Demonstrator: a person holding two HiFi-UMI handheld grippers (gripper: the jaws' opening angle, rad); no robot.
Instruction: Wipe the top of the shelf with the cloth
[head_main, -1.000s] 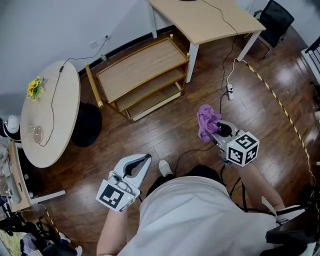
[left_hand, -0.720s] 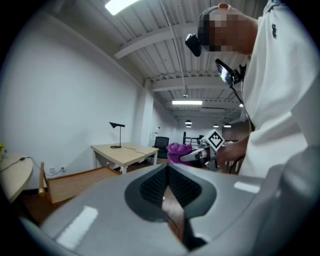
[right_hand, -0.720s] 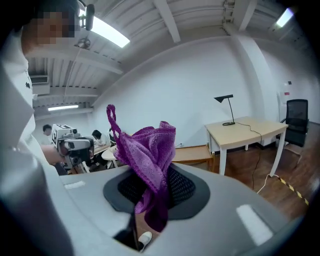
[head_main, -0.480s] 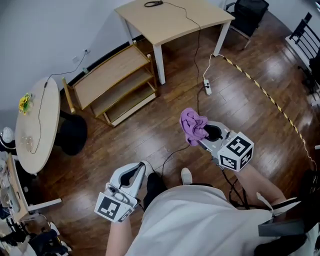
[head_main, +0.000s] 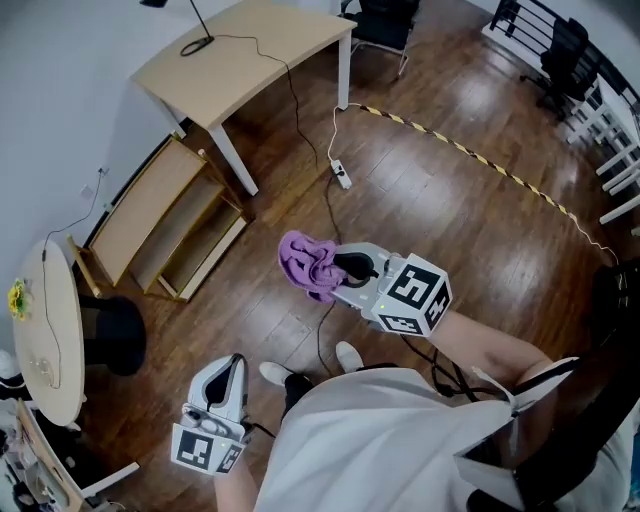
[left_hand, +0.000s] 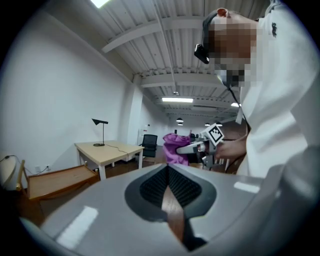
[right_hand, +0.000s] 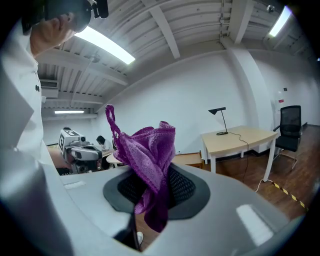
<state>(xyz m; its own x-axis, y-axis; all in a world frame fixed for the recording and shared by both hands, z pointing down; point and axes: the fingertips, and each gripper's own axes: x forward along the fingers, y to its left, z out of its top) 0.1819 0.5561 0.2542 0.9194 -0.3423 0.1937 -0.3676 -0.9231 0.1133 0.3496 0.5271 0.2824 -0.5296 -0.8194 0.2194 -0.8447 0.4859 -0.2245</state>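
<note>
The low wooden shelf (head_main: 150, 222) stands against the wall at the left, well away from both grippers. My right gripper (head_main: 338, 276) is held at chest height mid-room, shut on a bunched purple cloth (head_main: 306, 264) that sticks out past its jaws. In the right gripper view the cloth (right_hand: 147, 150) hangs between the jaws of that gripper (right_hand: 150, 176), and the shelf (right_hand: 187, 159) shows far behind it. My left gripper (head_main: 224, 376) hangs low at my side, shut and empty. In the left gripper view its jaws (left_hand: 168, 168) meet, with the shelf (left_hand: 55, 177) at the left.
A light wooden desk (head_main: 240, 55) with a lamp stands beyond the shelf. A round table (head_main: 45, 325) and a black stool (head_main: 112, 335) are at the far left. A power strip (head_main: 343, 179) and cables lie on the wooden floor. Black chairs (head_main: 385, 20) stand behind.
The head view has swung to the right, so the shelf and desk have slid left and farther off. The right gripper keeps the cloth. The left gripper has dropped lower.
</note>
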